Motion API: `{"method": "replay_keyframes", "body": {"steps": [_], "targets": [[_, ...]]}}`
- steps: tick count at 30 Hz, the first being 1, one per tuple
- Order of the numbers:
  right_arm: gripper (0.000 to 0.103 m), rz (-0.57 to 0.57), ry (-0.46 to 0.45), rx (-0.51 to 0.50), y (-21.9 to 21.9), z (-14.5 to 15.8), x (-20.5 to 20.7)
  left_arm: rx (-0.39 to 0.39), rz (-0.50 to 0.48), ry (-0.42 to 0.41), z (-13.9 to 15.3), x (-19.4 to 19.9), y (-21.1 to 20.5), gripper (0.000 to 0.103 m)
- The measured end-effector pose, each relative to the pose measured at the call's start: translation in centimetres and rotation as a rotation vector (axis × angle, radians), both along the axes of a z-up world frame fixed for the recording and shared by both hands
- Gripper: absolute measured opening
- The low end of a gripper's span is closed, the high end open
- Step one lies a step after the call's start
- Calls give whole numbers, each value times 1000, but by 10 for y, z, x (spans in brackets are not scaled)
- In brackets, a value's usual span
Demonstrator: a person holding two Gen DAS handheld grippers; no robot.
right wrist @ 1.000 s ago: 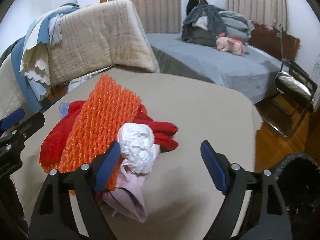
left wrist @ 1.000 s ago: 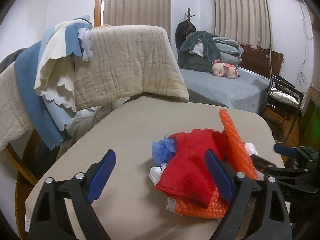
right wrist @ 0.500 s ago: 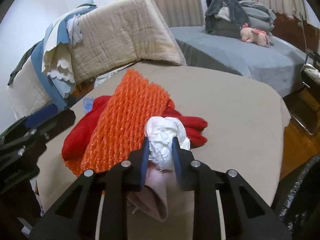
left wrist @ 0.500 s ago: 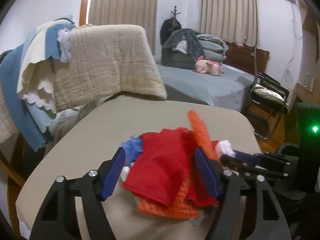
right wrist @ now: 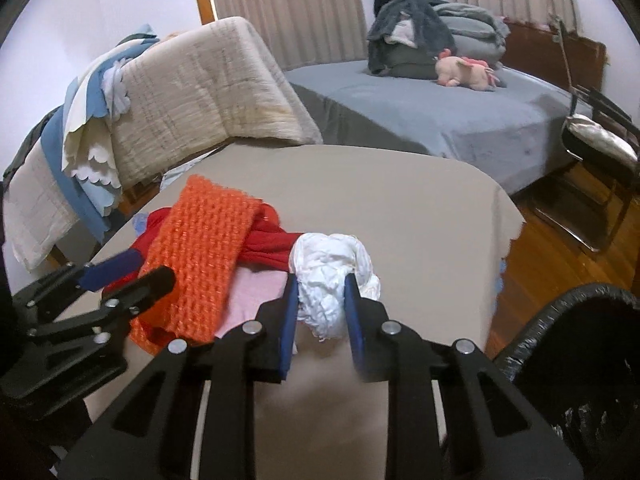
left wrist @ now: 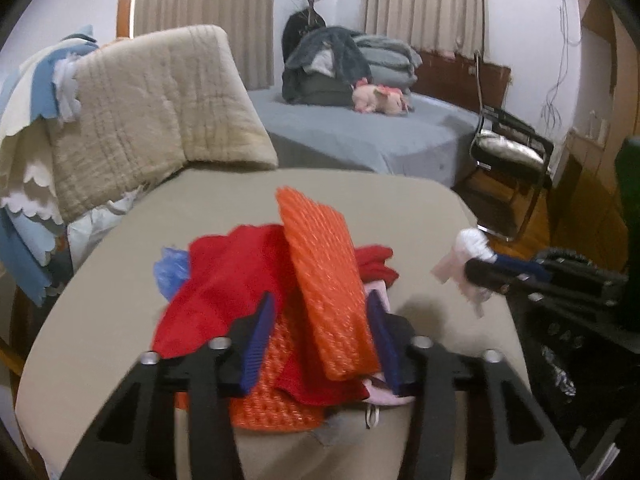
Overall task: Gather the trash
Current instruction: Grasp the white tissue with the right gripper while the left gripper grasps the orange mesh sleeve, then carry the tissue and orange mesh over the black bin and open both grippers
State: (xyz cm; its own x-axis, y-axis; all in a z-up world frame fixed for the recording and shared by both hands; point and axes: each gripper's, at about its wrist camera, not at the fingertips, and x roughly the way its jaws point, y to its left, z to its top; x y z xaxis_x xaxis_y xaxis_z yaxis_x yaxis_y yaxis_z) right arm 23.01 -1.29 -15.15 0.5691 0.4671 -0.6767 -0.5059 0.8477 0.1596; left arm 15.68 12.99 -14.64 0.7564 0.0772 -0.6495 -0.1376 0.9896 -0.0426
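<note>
The right tool (right wrist: 320,312) pinches a crumpled white plastic wad (right wrist: 332,276) between its two blue pads, holding it just above the beige surface (right wrist: 400,208), with a strip of pale pink material hanging from the wad in the left wrist view. To its right, at the frame's lower edge, sits a black bin lined with a black bag (right wrist: 580,344), close to the surface's corner. The left tool (left wrist: 320,340) is closing its jaws around an orange mesh sheet (left wrist: 324,280), whose near end lies between the blue pads; whether the pads already press on it cannot be told. The orange mesh rests tilted on top of a red cloth (left wrist: 224,280), both part of a pile on the near half of the surface. A crumpled blue plastic piece (left wrist: 172,268) pokes out at the pile's left side, and a pale pink item (left wrist: 384,398) shows under its near right edge. Beyond the surface, on the left, a beige quilted blanket (left wrist: 160,120) hangs beside blue and white scalloped fabric. Farther back stands a bed with a grey cover (right wrist: 440,112), carrying folded grey bedding and a pink plush toy (right wrist: 464,70). A black metal chair (left wrist: 508,152) stands on the wooden floor to the right.
</note>
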Motion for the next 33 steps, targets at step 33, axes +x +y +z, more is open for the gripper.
{"method": "replay_keyframes", "body": {"steps": [33], "targets": [[23, -380, -123, -44, -197, 54, -62, -82, -396, -87, 44, 6, -175, 11]]}}
